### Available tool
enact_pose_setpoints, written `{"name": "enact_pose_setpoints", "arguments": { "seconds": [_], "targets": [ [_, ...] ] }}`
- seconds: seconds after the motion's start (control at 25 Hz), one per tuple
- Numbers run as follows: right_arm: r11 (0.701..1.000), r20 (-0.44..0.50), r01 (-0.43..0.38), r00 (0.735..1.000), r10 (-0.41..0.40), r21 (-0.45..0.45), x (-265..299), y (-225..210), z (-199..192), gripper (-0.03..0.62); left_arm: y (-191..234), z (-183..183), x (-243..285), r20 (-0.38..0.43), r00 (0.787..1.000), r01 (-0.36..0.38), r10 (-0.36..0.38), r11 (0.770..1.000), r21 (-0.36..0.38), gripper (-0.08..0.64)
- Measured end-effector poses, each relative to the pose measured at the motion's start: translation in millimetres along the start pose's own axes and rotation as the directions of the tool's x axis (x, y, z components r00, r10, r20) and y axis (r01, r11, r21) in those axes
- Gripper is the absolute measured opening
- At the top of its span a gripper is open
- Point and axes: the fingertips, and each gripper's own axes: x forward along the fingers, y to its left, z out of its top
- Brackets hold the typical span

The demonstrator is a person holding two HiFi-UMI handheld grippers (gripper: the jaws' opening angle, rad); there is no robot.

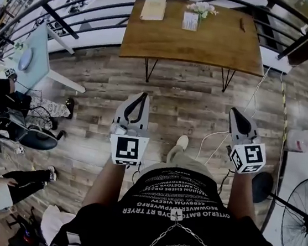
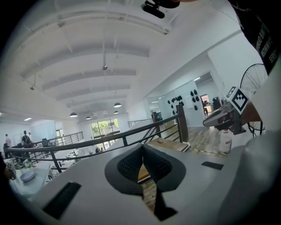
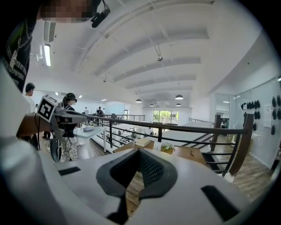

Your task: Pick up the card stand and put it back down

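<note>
Closest to us, at the bottom of the head view, is the wearer's black shirt (image 1: pixel 174 206), printed with white lettering and crossed by a silver chain. Two bare forearms reach up the frame from it, each ending in a white and grey gripper with a cube of black square markers at its near end.

We find the left gripper (image 1: pixel 142 97) just left of centre and the right gripper (image 1: pixel 235 110) right of centre. Both hang over the wooden plank floor (image 1: pixel 190 96), well apart from the table. One pale shoe (image 1: pixel 181 142) shows between them, lower down.

We see the left gripper's tongs pressed together in its own view. The dark ribbed pads meet at the tip with nothing between them, and only floor and a sliver of table show through the slot beneath. The right gripper's tongs are closed and empty in the same way.

At the top centre of the head view stands a brown wooden table (image 1: pixel 218 49) on thin black legs. The card stand (image 1: pixel 190 21), small and white, sits upright on it just beside a small bunch of pale flowers (image 1: pixel 202 8), and neither gripper touches it. A pale notebook (image 1: pixel 153 8) lies to its left and a dark pen (image 1: pixel 242 24) to its right.

A black railing (image 1: pixel 60 22) curves behind the table. A floor fan (image 1: pixel 304 221) fills the lower right corner.
</note>
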Motion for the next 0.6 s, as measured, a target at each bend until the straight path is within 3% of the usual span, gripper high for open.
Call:
{"name": "enact_pose_setpoints", "arguments": {
  "seconds": [0.6],
  "targets": [
    [0.999,0.06,-0.036,0.998,0.036,-0.004,71,-90,25,0.015,0,47,101,0.019,1.0,-0.023,0.022,0.999,0.028,0.026]
  ]
}}
